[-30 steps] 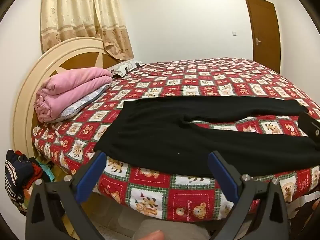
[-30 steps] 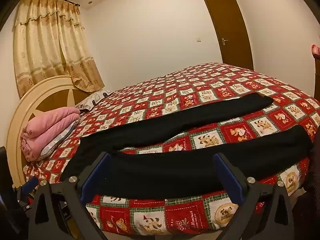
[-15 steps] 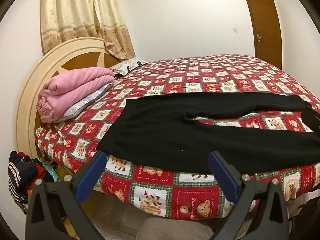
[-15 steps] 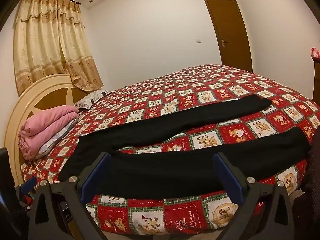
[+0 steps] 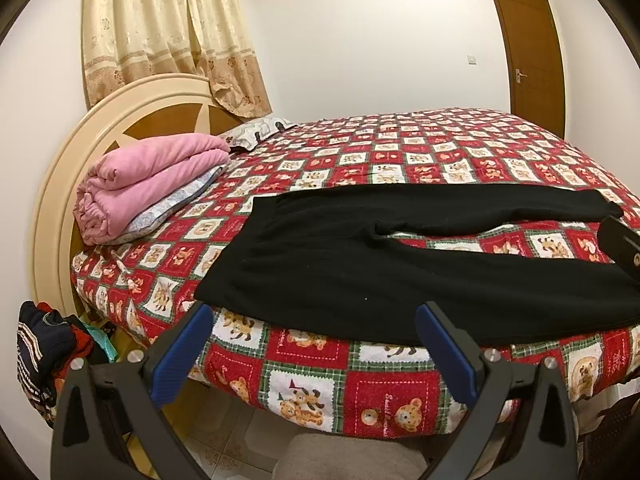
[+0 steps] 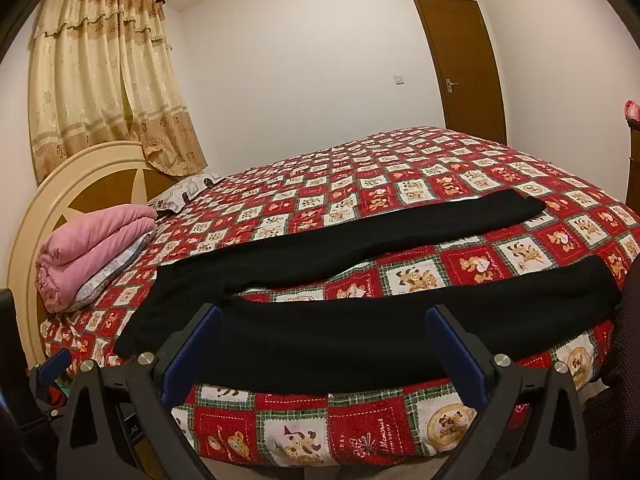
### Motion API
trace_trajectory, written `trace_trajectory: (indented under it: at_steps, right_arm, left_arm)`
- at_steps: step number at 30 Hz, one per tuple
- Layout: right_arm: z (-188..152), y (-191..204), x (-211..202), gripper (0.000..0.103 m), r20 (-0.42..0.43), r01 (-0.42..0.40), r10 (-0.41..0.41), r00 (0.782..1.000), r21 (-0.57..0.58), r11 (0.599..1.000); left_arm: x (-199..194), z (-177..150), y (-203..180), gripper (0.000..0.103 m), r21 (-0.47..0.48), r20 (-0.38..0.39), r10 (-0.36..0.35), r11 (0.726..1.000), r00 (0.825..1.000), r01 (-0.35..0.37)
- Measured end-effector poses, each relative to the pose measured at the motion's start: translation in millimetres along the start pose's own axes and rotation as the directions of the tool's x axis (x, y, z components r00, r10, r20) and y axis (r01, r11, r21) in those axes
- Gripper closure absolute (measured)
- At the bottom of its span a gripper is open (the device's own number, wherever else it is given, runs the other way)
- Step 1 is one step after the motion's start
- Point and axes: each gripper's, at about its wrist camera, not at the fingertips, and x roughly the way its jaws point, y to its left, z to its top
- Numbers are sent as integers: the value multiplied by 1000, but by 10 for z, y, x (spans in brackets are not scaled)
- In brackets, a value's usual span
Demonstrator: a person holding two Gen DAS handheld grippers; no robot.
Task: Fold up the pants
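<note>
you are holding the left gripper (image 5: pixel 312 344) and the right gripper (image 6: pixel 320 344) just off the near edge of the bed (image 5: pixel 400 152), each with its blue-padded fingers (image 5: pixel 180 354) spread wide and gripping nothing. the black pants (image 5: pixel 360 264) are lying flat and unfolded on the bed's bear-print cover along that near edge, waist toward the headboard (image 5: pixel 60 184), legs splayed apart. a folded pink blanket (image 5: pixel 148 184) is resting on the bed against the headboard, clear of the pants.
</note>
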Motion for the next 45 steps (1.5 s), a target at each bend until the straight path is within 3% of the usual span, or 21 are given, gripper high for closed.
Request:
trace_trajectory:
  at_steps: [45]
  right_arm:
    - [-63,112,-2,1,-2,-3,3,1000,-4,1000]
  left_arm:
    - [1,-8,-3,0,-2,-1,-2,1000,1000,2]
